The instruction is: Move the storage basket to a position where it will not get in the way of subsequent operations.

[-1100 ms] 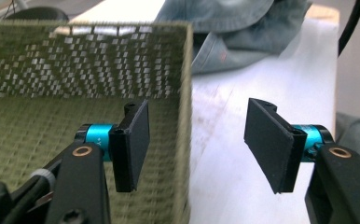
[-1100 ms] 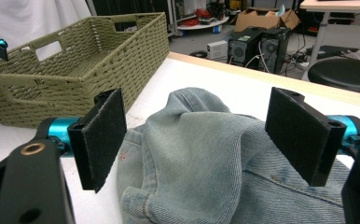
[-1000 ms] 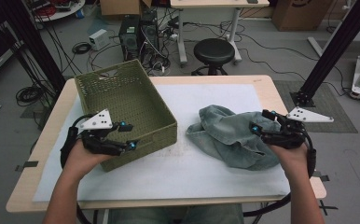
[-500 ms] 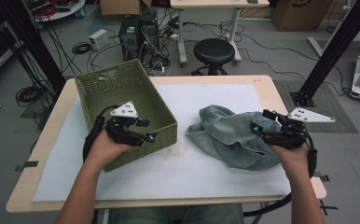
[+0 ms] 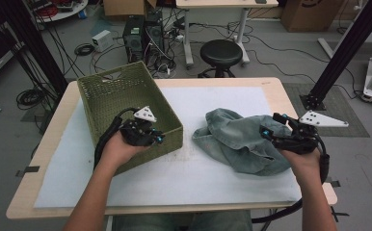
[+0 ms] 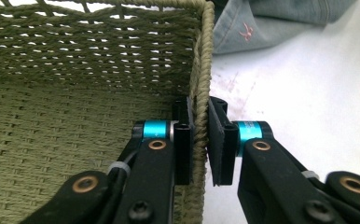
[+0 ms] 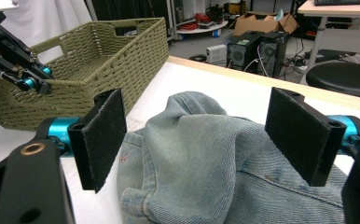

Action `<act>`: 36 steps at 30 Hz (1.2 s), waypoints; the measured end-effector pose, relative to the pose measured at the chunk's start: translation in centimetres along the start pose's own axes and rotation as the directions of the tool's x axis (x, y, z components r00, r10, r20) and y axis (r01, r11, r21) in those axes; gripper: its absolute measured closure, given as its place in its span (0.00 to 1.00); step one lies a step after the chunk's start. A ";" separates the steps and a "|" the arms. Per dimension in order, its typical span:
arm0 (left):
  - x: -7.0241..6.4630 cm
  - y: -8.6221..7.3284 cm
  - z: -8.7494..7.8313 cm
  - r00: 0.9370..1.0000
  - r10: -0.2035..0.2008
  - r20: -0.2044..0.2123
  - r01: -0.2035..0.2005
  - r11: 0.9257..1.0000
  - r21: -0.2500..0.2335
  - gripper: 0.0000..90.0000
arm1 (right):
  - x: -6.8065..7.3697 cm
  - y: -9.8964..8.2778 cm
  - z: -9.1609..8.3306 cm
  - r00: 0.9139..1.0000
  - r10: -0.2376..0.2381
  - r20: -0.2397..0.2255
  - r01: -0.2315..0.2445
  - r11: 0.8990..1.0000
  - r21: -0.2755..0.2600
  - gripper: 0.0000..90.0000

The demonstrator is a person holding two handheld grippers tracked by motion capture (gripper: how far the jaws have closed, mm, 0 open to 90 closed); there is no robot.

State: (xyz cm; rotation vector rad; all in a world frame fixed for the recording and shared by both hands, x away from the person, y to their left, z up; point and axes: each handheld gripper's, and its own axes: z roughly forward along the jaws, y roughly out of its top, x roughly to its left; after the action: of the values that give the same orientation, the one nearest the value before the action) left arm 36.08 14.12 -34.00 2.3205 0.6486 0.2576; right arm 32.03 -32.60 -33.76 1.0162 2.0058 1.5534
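Note:
A green woven basket (image 5: 108, 82) stands on the left of the white mat. My left gripper (image 5: 159, 138) sits at its right wall near the front corner. In the left gripper view its jaws have just been closing, and the pads (image 6: 184, 140) now pinch the braided rim of the basket (image 6: 75, 70), one pad inside and one outside. A crumpled pair of light blue jeans (image 5: 237, 139) lies on the right. My right gripper (image 5: 270, 131) hovers at its right edge, open, with the pads (image 7: 101, 135) wide apart over the jeans (image 7: 192, 158) and not touching them.
The white mat (image 5: 184, 178) covers a wooden table (image 5: 44, 149). Behind the table stand a black stool (image 5: 224, 52), computer towers (image 5: 140, 33) and loose cables on the floor. Black frame posts rise at the back left and right.
My left hand moved right, from the basket's near left side across to its right wall, and the jaws closed on the rim. The right hand and the jeans stayed put.

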 end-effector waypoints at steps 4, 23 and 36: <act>-0.1 -0.5 -0.7 0.998 0.052 0.023 -0.052 0.999 0.012 0.92 | -0.2 -0.1 -0.2 1.000 0.004 0.005 -0.004 1.000 -0.004 0.23; 1.7 -10.7 -8.9 0.990 0.062 0.130 -0.050 0.994 -0.093 0.82 | 0.1 -0.2 0.4 1.000 0.002 0.004 -0.002 1.000 0.014 0.23; 0.7 -7.3 -8.6 0.998 -0.021 0.063 0.035 0.973 -0.230 0.40 | 0.3 0.0 0.8 1.000 -0.004 -0.005 0.004 1.000 0.016 0.23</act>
State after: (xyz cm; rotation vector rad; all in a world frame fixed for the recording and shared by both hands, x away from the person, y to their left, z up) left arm 30.84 24.05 -32.64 2.0867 0.5880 0.2365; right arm 32.44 -31.86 -33.99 1.0153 2.0257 1.5412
